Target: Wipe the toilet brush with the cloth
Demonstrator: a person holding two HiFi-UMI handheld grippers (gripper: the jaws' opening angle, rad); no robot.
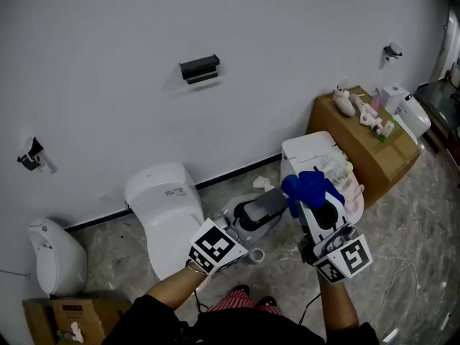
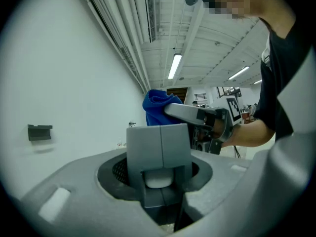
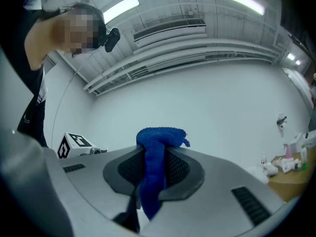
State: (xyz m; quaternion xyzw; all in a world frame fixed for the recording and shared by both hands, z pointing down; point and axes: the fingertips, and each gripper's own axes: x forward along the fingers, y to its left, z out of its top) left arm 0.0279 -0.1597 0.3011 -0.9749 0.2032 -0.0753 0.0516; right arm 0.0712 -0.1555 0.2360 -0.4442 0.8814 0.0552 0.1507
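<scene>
My left gripper (image 1: 248, 220) (image 2: 159, 177) is shut on the grey toilet brush (image 1: 269, 203), gripping its blocky grey handle end (image 2: 159, 147), which stands upright between the jaws. My right gripper (image 1: 317, 205) (image 3: 153, 174) is shut on the blue cloth (image 1: 310, 186) (image 3: 157, 157), which bunches above the jaws and hangs down between them. In the head view the cloth sits at the far end of the brush, touching or just over it. In the left gripper view the right gripper (image 2: 197, 114) and the cloth (image 2: 156, 107) show just behind the brush handle.
A white toilet (image 1: 169, 214) stands below left of the grippers, against the white wall. A white cabinet (image 1: 310, 153) and a cardboard box (image 1: 368, 146) with small items lie to the right. A tape roll (image 1: 256, 254) lies on the marble floor. A white bin (image 1: 54, 256) stands at the far left.
</scene>
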